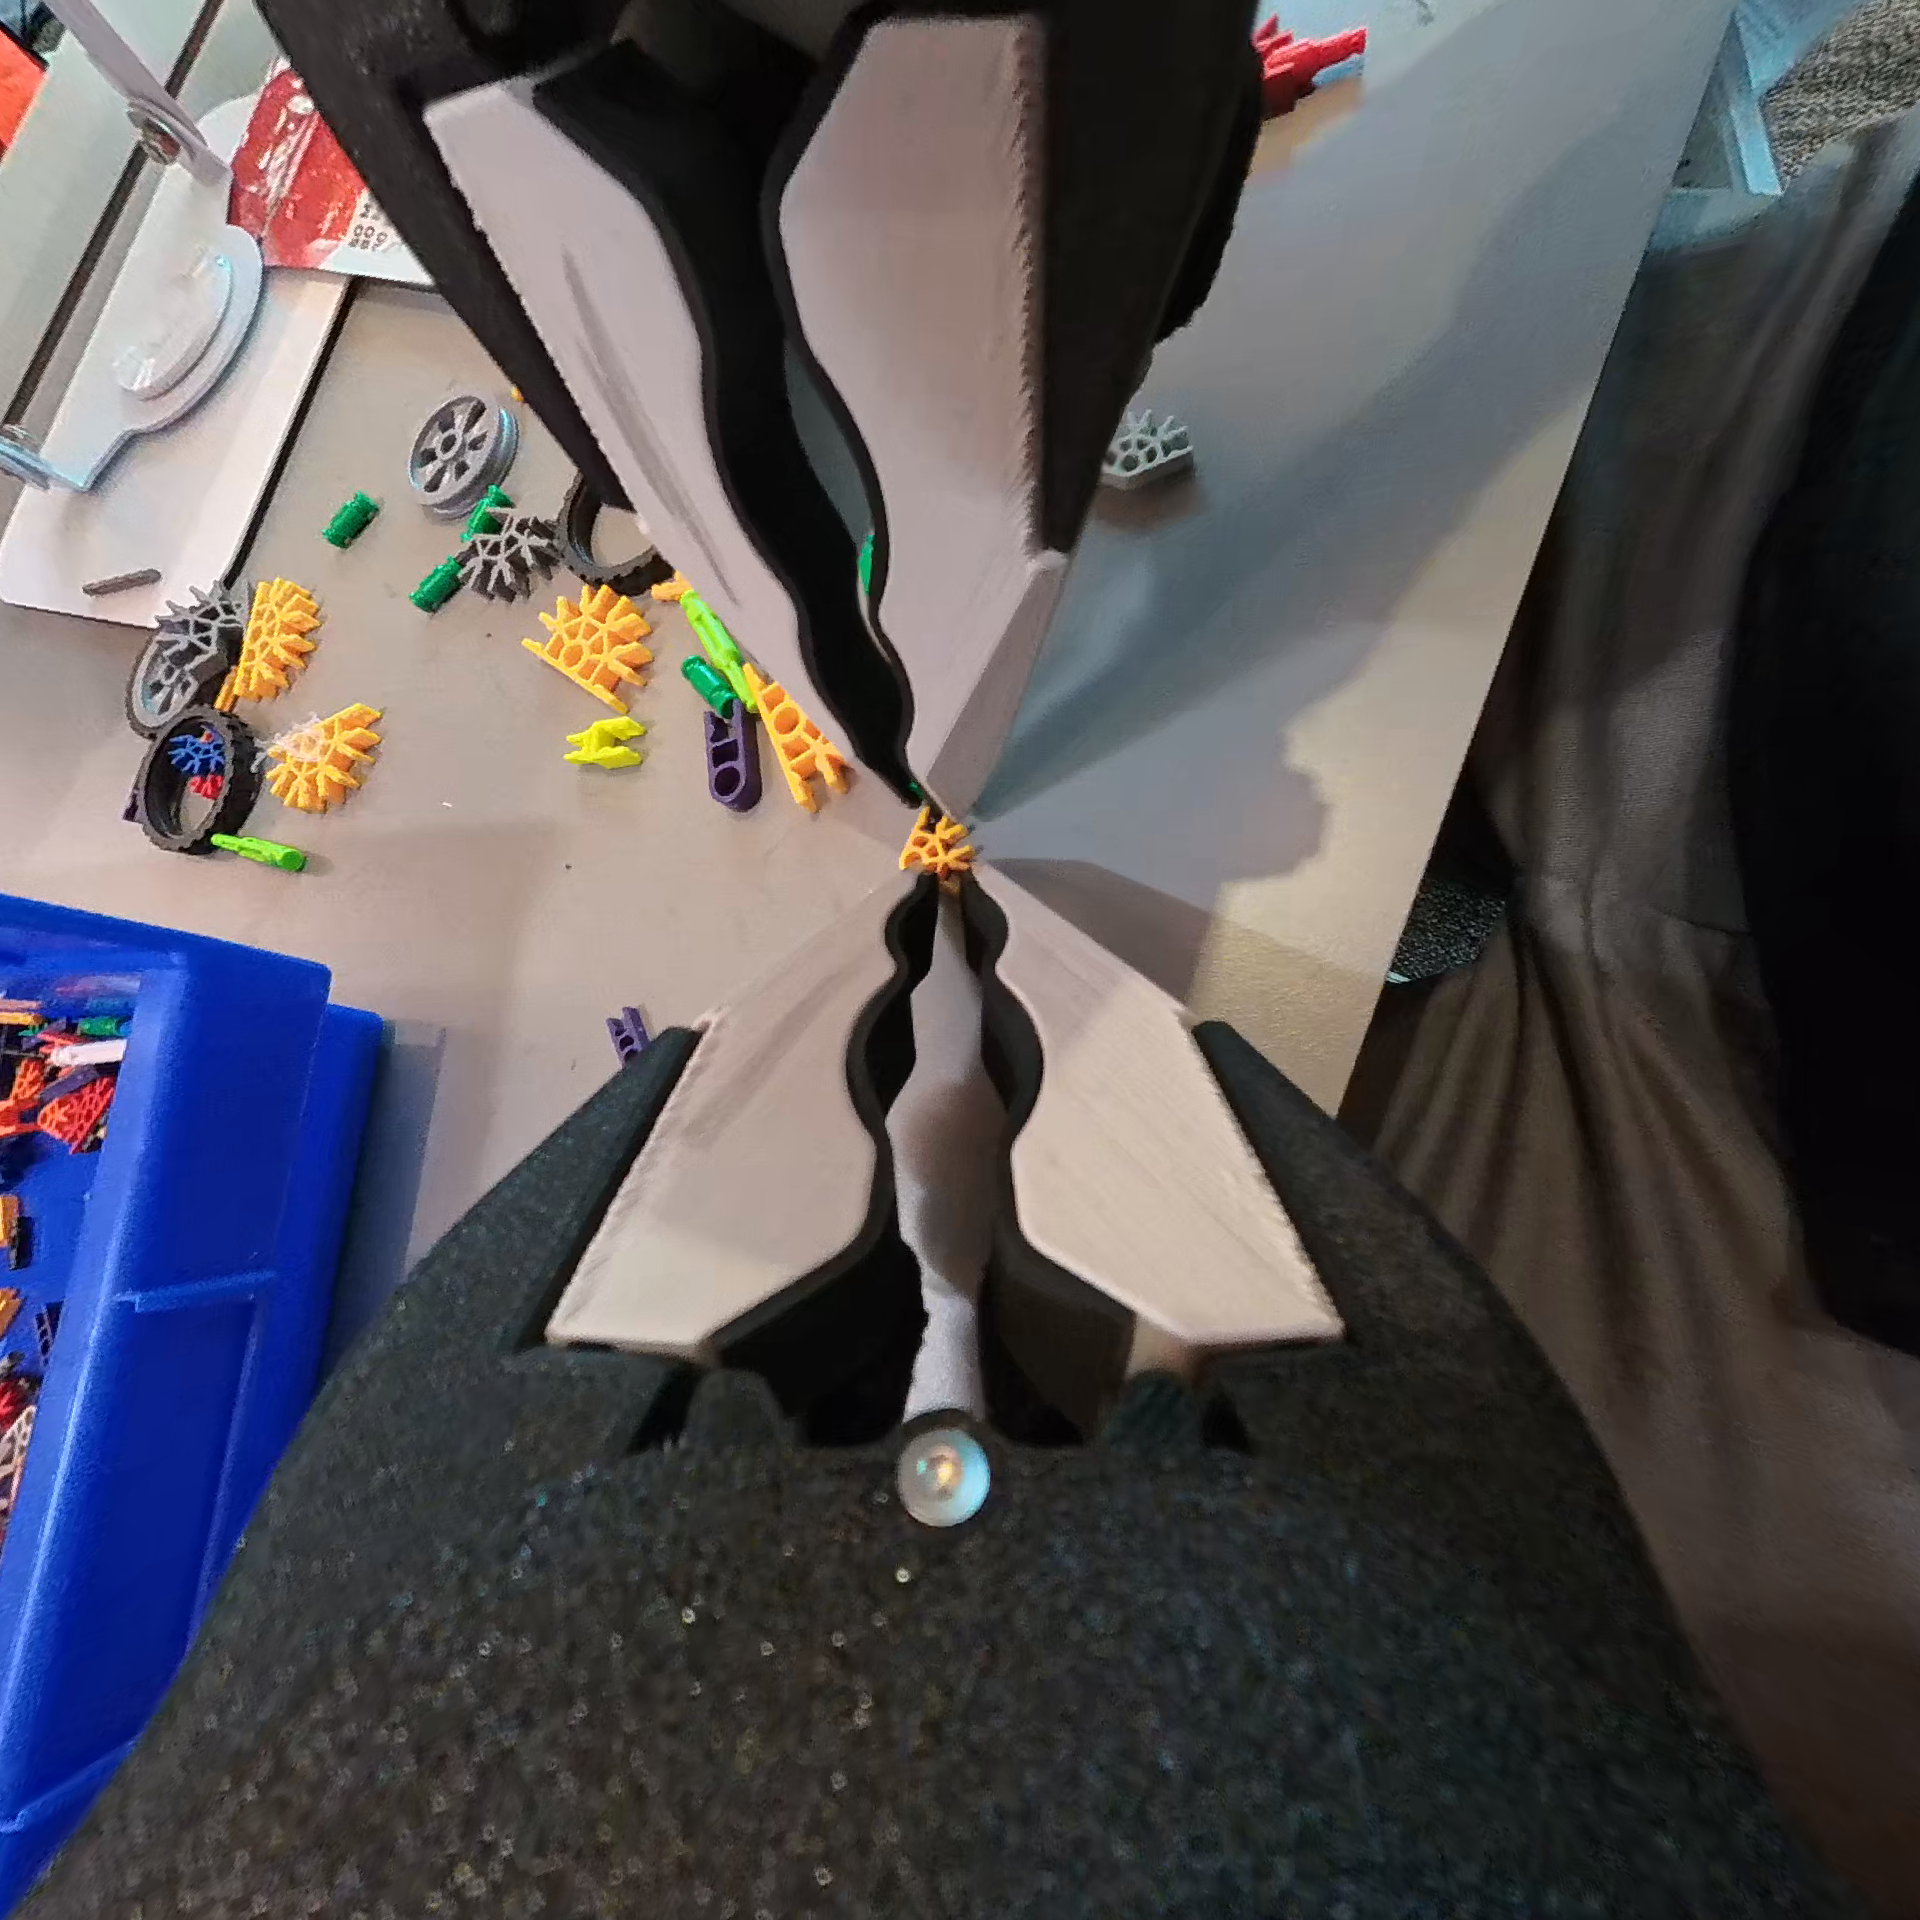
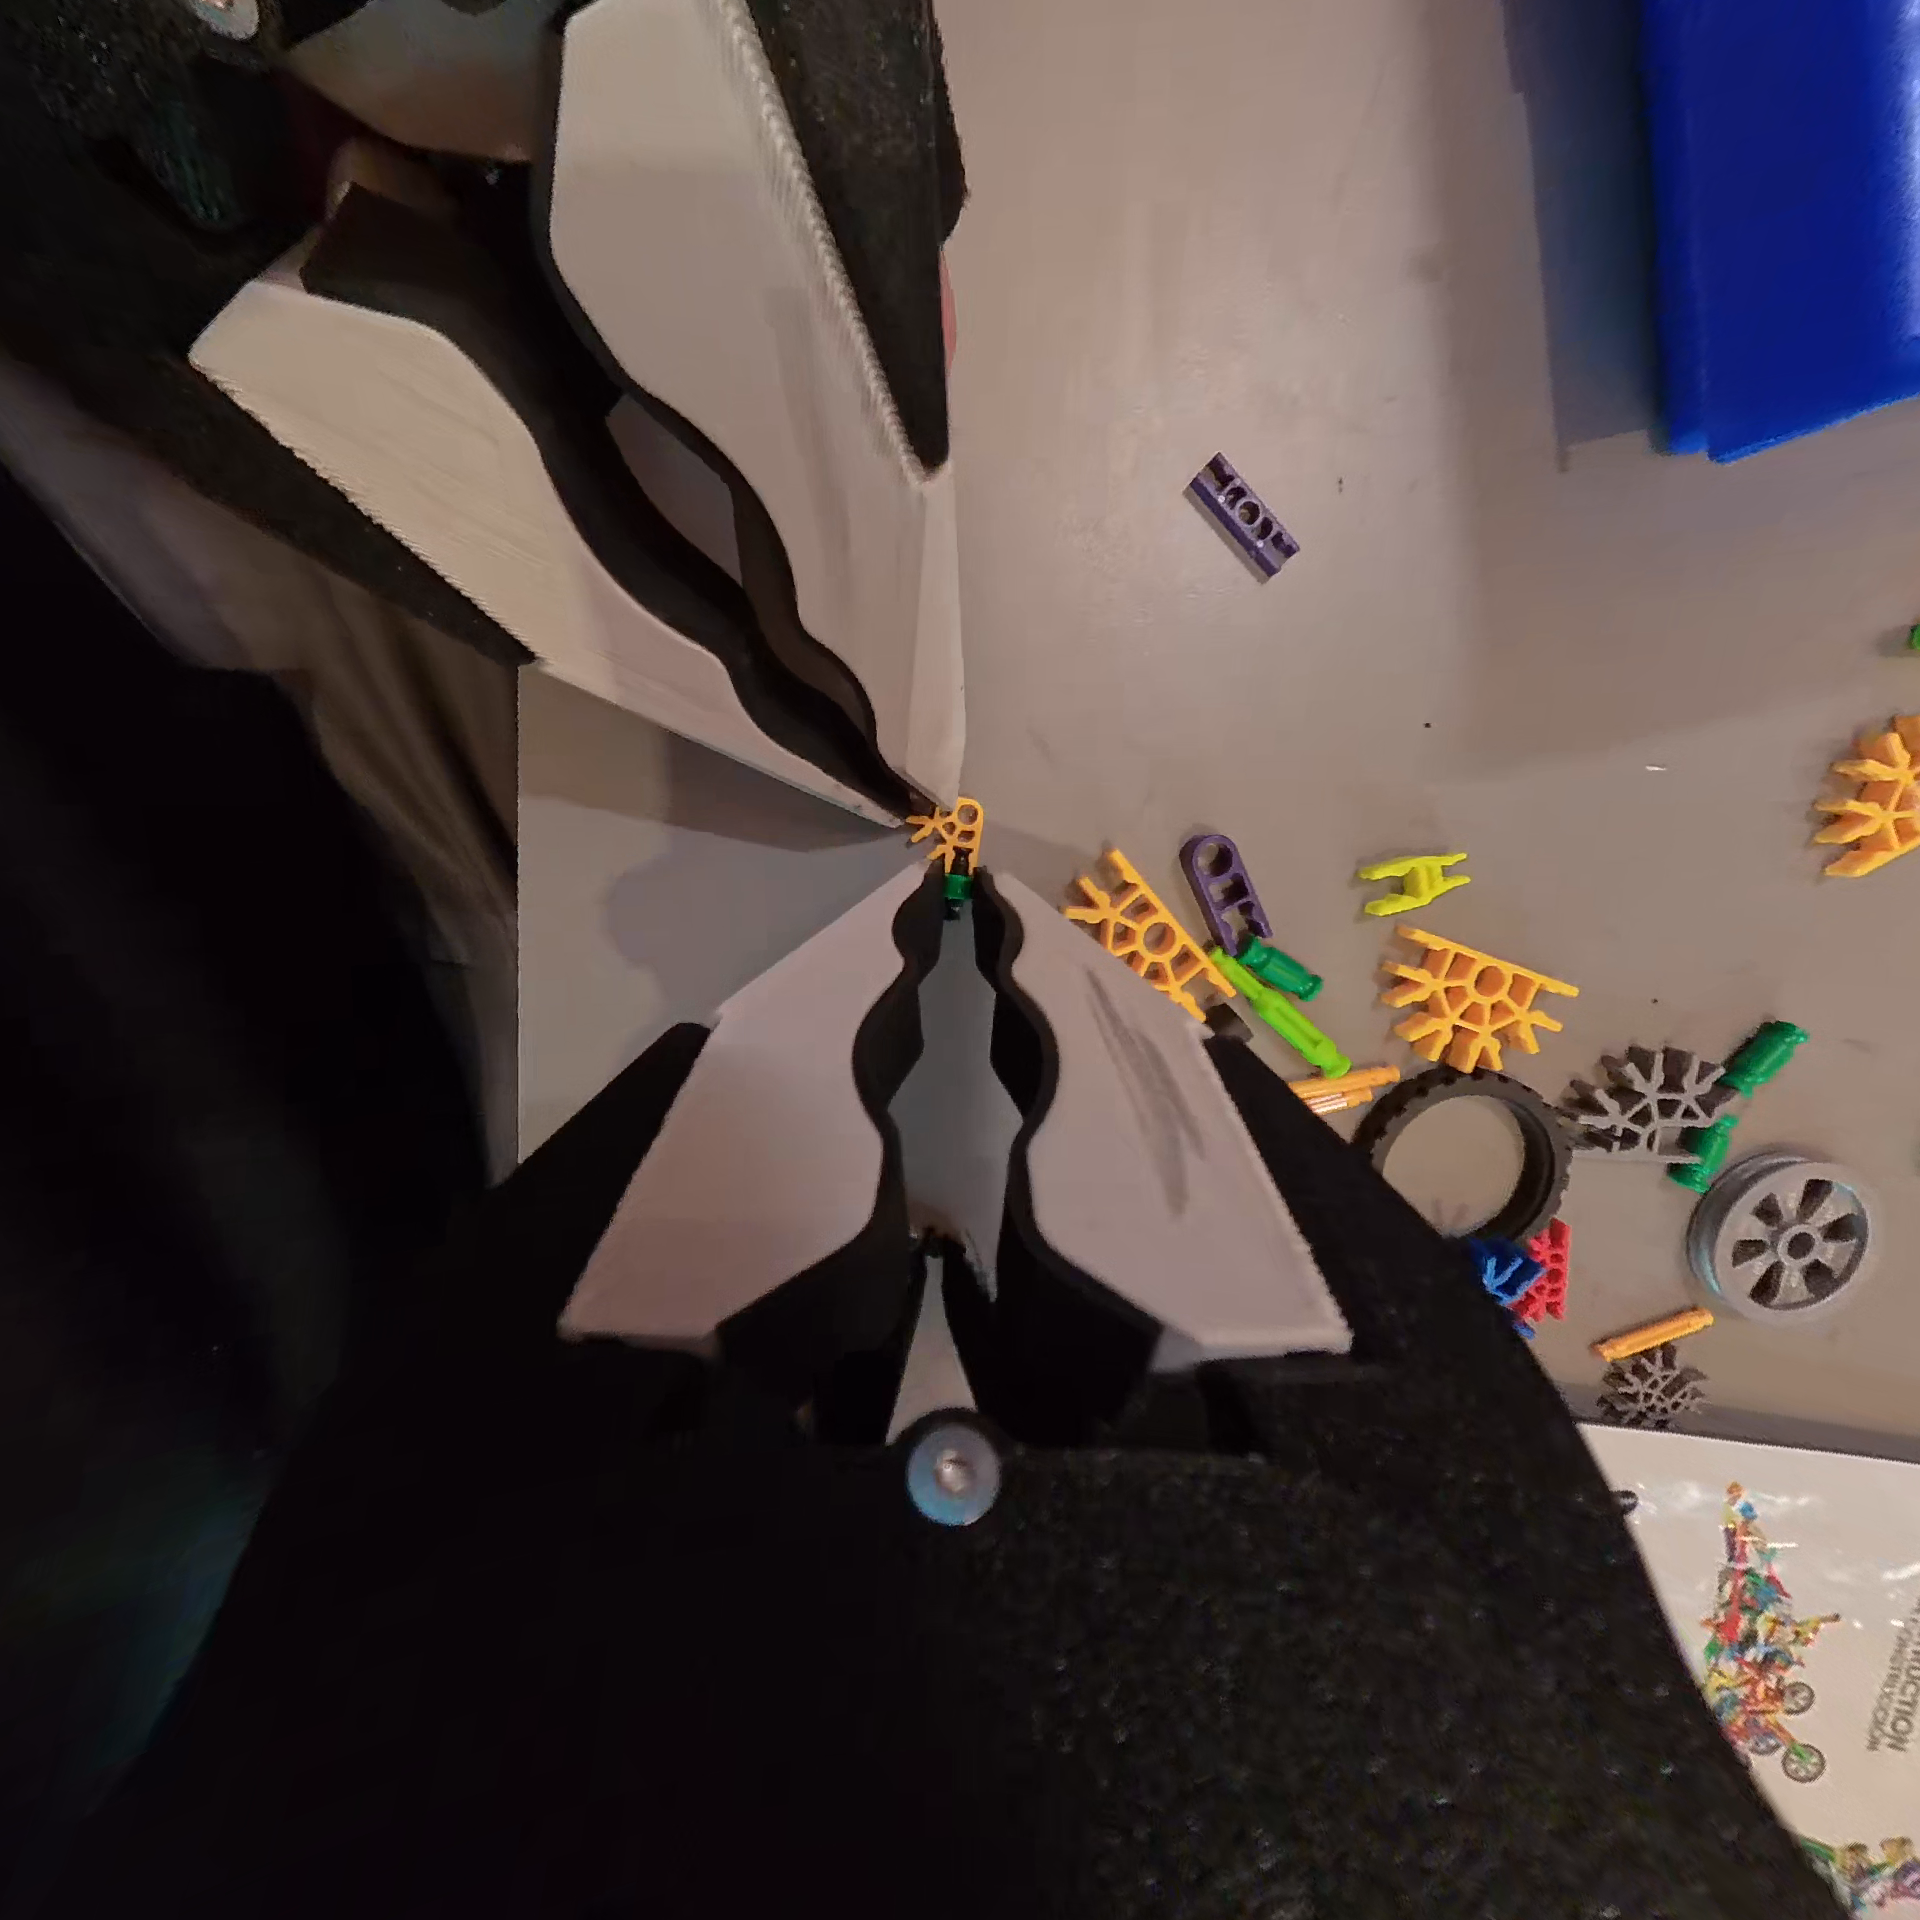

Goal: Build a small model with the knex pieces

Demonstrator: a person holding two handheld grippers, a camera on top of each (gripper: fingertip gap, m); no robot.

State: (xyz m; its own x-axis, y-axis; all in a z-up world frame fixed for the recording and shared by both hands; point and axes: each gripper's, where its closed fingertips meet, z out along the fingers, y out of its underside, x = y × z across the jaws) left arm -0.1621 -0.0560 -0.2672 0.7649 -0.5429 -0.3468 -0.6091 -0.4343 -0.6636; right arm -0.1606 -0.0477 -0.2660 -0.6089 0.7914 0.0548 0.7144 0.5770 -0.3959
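An orange connector piece point(image 1: 938, 844) sits pinched at the tips of the left gripper point(image 1: 940, 883), held above the grey tabletop point(image 1: 436, 925) near its front edge. We see the left gripper's two white fingers point(image 1: 769, 1132) closed tight on that small orange part, their black wavy pads nearly meeting behind it. Directly opposite, tip to tip, the right gripper point(image 2: 956, 899) clamps a short green rod point(image 2: 953, 886), whose end meets the orange connector point(image 2: 951, 831) from the other side. In the left wrist view the right gripper point(image 1: 904, 784) comes down from the top of the frame; in the right wrist view the left gripper point(image 2: 930, 805) enters from the upper left.

Scattered on the table beside the two tools we find more building-toy parts: a flat orange fan-shaped connector point(image 1: 592, 644), a purple link point(image 1: 732, 758), a lime-yellow clip point(image 1: 606, 744), a bright green rod point(image 1: 717, 649), a black rubber tyre point(image 2: 1465, 1143), a grey spoked wheel point(image 1: 457, 452) and grey snowflake connectors point(image 1: 509, 556). A blue plastic bin point(image 1: 208, 1195) full of mixed coloured pieces stands at the left of the left wrist view, well apart from the grippers. A white printed sheet point(image 2: 1766, 1662) showing colourful models lies at the lower right of the right wrist view. Dark fabric point(image 1: 1662, 935) hangs past the table edge.
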